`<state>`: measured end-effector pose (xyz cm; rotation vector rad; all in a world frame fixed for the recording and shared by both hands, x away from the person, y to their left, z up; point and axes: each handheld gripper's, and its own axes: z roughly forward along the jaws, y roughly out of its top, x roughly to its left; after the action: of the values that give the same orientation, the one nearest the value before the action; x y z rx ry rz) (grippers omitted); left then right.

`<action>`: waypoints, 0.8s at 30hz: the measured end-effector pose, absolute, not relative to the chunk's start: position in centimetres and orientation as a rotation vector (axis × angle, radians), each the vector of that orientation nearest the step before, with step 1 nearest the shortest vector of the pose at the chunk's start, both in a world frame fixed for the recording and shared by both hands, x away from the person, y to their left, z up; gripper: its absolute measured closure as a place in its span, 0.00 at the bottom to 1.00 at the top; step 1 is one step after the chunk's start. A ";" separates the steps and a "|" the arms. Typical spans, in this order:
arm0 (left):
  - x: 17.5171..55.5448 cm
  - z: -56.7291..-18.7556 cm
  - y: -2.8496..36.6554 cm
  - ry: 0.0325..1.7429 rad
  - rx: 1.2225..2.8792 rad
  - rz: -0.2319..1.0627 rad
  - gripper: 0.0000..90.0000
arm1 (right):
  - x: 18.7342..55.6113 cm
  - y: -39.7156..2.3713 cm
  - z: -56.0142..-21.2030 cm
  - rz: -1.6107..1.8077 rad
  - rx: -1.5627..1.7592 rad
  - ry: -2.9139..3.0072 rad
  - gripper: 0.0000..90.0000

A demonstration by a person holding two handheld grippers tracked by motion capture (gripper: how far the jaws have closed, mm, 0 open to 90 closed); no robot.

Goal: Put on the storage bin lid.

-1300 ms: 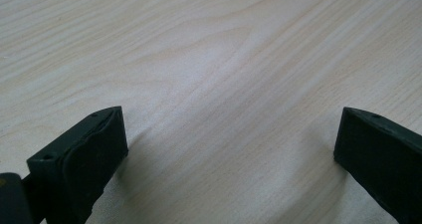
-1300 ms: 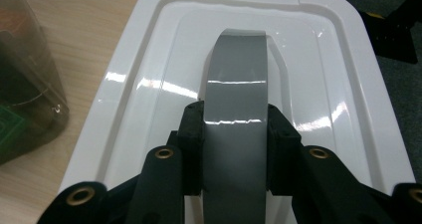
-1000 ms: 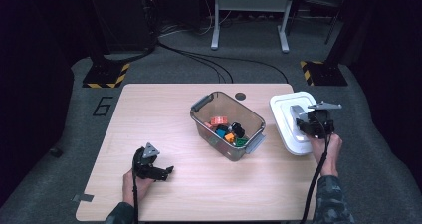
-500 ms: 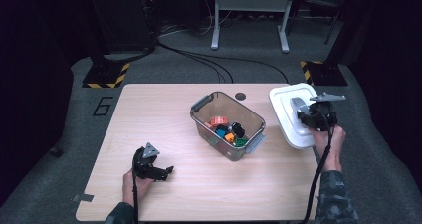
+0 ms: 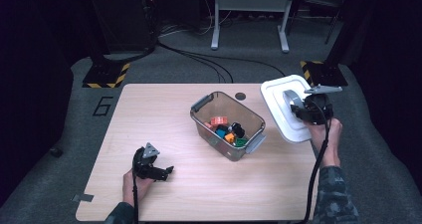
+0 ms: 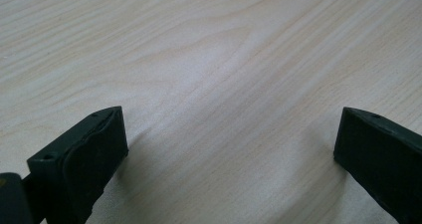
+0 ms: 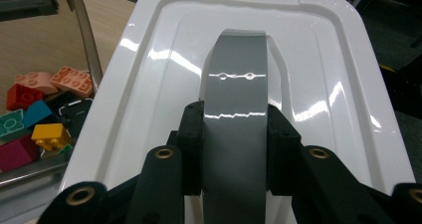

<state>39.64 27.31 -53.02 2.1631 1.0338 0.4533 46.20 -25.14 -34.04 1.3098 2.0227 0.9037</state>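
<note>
My right gripper is shut on the grey handle of a white lid, with a jaw pressed on each side of the handle. In the high view the white lid hangs tilted above the table's right edge, held up by the right gripper. A clear plastic bin with several coloured bricks stands mid-table; the bricks also appear left of the lid. My left gripper rests near the front left, open, with bare wood between its jaws.
The wooden table has bare room left of and behind the bin. A dark round spot marks the tabletop behind the bin. Cables and metal stand legs lie on the grey floor beyond the table.
The right gripper has risen with the white lid, which has come off the table and moved toward the far right. The left gripper has stayed in place.
</note>
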 end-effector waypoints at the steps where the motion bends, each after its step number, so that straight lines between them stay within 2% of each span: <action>1: 39.6 -53.0 27.3 1.034 2.163 0.453 0.00 | 46.3 -25.0 -33.9 0.908 1.299 2.028 0.75; 24: 39.6 -53.0 27.3 1.030 2.169 0.452 0.00 | 47.1 -19.4 -32.7 1.034 1.157 2.179 0.75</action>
<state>39.64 27.34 -53.00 2.1687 1.0296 0.4523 47.15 -19.39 -32.75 1.1566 2.1785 1.0335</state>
